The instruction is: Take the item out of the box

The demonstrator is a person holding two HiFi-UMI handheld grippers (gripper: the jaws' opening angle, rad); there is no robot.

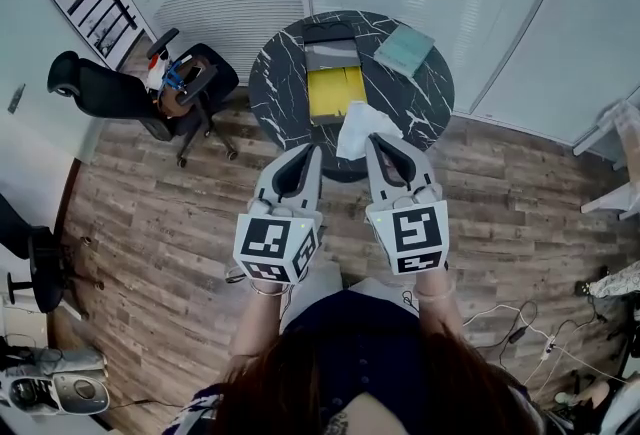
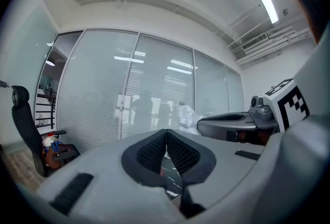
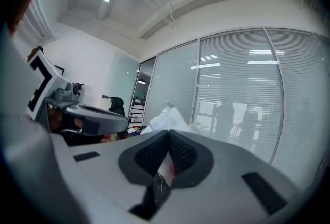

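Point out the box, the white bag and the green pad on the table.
box (image 1: 335, 91), head view, on the bare yellow floor inside it.
white bag (image 1: 358, 128), head view, middle of the crumpled plastic.
green pad (image 1: 404, 49), head view, centre of its top face.

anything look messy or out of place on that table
Only the crumpled white bag: it sticks up untidily at the near edge of the round table, pinched in the right tool. The yellow-lined box lies open and sits square. Nothing looks spilled or broken.
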